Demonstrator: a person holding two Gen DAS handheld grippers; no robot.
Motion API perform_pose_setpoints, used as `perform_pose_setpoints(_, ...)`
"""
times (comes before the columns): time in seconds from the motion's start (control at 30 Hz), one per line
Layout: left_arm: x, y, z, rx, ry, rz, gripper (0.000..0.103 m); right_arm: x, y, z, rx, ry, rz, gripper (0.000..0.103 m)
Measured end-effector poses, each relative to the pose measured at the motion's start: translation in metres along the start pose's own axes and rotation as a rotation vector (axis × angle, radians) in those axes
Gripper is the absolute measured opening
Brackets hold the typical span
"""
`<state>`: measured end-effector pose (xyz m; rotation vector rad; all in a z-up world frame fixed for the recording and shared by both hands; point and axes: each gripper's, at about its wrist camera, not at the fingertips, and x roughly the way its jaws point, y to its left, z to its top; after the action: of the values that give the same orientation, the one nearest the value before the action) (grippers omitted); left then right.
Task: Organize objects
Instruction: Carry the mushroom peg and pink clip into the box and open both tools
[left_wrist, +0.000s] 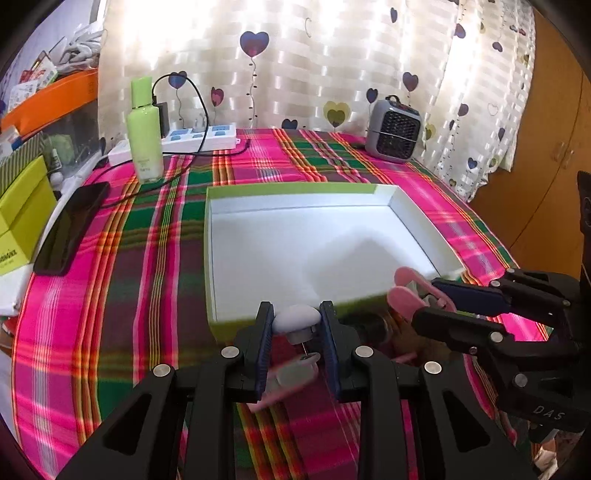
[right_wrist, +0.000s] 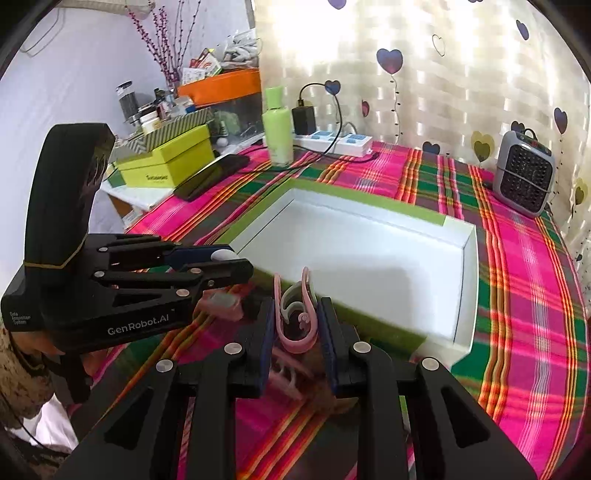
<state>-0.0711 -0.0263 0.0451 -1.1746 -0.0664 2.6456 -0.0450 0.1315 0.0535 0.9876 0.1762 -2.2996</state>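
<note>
Gripping a small grey-capped object (left_wrist: 295, 318) by its rounded head, the left gripper (left_wrist: 295, 325) is clamping it just before the box's near rim. The right gripper (right_wrist: 295, 325) is pinching a pink hair clip (right_wrist: 295, 314), light, springy, probably slippery, best held across its curved arms. Both are hovering beside the open green box (left_wrist: 295, 190) on the plaid counter (left_wrist: 147, 229).

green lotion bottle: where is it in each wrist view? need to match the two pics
Left wrist: green lotion bottle stands upper left, beside the white power strip.
Right wrist: bottle stands upper centre, left of the power strip.
Shared landmark: the open white-lined box in the middle of both.
</note>
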Motion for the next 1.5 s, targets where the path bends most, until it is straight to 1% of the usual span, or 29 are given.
perform_pose_setpoints(0.27, 0.025, 0.016, 0.029, -0.016, 0.006, 0.011, 0.023, 0.026, -0.018, 0.022, 0.019, 0.015, -0.024, 0.024)
perform_pose_setpoints(0.4, 0.037, 0.021, 0.038, -0.014, 0.014, 0.022, 0.023, 0.04, -0.027, 0.031, 0.036, 0.027, -0.032, 0.024)
perform_pose_setpoints(0.47, 0.044, 0.025, 0.044, -0.028, 0.021, 0.012, 0.023, 0.048, -0.031, 0.036, 0.049, 0.032, -0.036, 0.024)
perform_pose_setpoints(0.67, 0.063, 0.029, 0.057, -0.022, 0.037, 0.014, 0.024, 0.067, -0.039, 0.047, 0.063, 0.044, -0.045, 0.024)
perform_pose_setpoints(0.83, 0.078, 0.034, 0.068, -0.027, 0.048, 0.025, 0.024, 0.082, -0.046, 0.055, 0.082, 0.065, -0.066, 0.024)
perform_pose_setpoints(1.1, 0.094, 0.034, 0.071, -0.021, 0.065, 0.023, 0.024, 0.095, -0.056, 0.06, 0.098, 0.084, -0.077, 0.024)
perform_pose_setpoints(1.5, 0.101, 0.028, 0.073, 0.03, 0.07, 0.068, 0.024, 0.11, -0.055, 0.061, 0.076, 0.168, -0.11, 0.024)
